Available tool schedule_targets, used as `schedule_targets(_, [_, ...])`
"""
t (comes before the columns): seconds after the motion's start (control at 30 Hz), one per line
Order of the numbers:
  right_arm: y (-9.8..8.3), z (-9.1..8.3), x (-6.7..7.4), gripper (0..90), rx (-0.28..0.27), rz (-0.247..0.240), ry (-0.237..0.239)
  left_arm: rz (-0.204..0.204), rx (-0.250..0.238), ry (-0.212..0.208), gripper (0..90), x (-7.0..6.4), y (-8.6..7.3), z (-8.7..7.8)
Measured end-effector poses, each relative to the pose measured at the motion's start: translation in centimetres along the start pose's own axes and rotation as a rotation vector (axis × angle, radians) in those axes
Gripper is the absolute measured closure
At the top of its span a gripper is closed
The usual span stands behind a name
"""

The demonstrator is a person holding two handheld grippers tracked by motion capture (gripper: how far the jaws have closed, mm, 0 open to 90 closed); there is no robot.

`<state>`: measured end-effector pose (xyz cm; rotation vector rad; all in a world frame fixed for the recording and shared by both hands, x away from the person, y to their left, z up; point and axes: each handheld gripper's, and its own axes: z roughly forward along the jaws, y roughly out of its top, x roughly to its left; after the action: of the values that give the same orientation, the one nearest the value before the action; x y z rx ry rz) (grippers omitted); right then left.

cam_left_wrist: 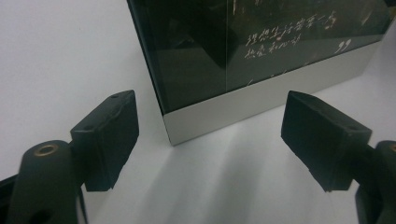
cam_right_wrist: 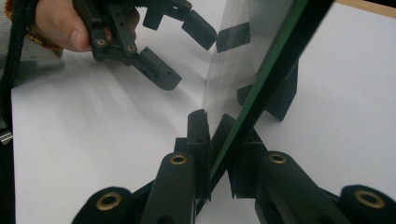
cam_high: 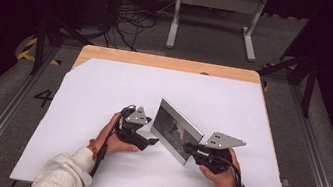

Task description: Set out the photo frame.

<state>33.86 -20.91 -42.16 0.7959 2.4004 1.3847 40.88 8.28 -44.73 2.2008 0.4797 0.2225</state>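
Observation:
A flat photo frame point(cam_high: 176, 130) with dark glass and a silver border stands tilted on the white sheet. Its glass point(cam_left_wrist: 261, 51) carries pale handwritten lines. My right gripper point(cam_high: 191, 149) is shut on the frame's near right edge, with the thin green-edged pane point(cam_right_wrist: 252, 60) pinched between the pads of the right gripper point(cam_right_wrist: 217, 130). A dark prop point(cam_right_wrist: 280, 93) stands behind the pane. My left gripper point(cam_high: 152, 142) is open at the frame's left corner. The jaws of the left gripper point(cam_left_wrist: 210, 114) stand wide on either side of that corner without touching it. In the right gripper view, the left gripper point(cam_right_wrist: 184, 53) is held in a hand.
A white sheet point(cam_high: 103, 93) covers most of the wooden table point(cam_high: 169, 63), with free room all around the frame. Beyond the far edge lie floor cables point(cam_high: 127, 21) and the white legs of a stand point(cam_high: 214, 17).

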Motion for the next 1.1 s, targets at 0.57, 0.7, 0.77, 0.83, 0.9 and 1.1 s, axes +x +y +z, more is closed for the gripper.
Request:
schedule_targets(0.57, [-0.1, -0.1, -0.3, 81.4, 0.001, -0.009, 0.020, -0.021, -0.027, -0.074, 22.8, 0.3, 0.8, 1.0])
schedule_targets(0.7, [-0.1, -0.1, -0.3, 81.4, -0.005, -0.006, 0.017, -0.011, -0.020, -0.080, 22.7, 0.2, 1.0, 1.3])
schedule_targets(0.77, [-0.2, -0.1, -0.3, 81.3, -0.008, -0.002, 0.016, -0.017, -0.020, -0.086, 23.6, 0.3, 0.9, 1.3])
schedule_targets(0.83, [-0.2, -0.1, -0.2, 81.1, -0.008, -0.005, 0.015, -0.014, -0.015, -0.085, 24.8, 0.3, 0.9, 1.2])
schedule_targets(0.9, [-0.2, -0.1, -0.2, 80.9, -0.006, -0.008, 0.011, -0.013, -0.009, -0.090, 26.3, 0.3, 0.9, 1.0])
schedule_targets(1.1, [-0.2, 0.0, -0.1, 79.8, -0.006, -0.004, -0.002, -0.004, 0.020, -0.094, 27.9, 0.1, 0.7, 0.4])
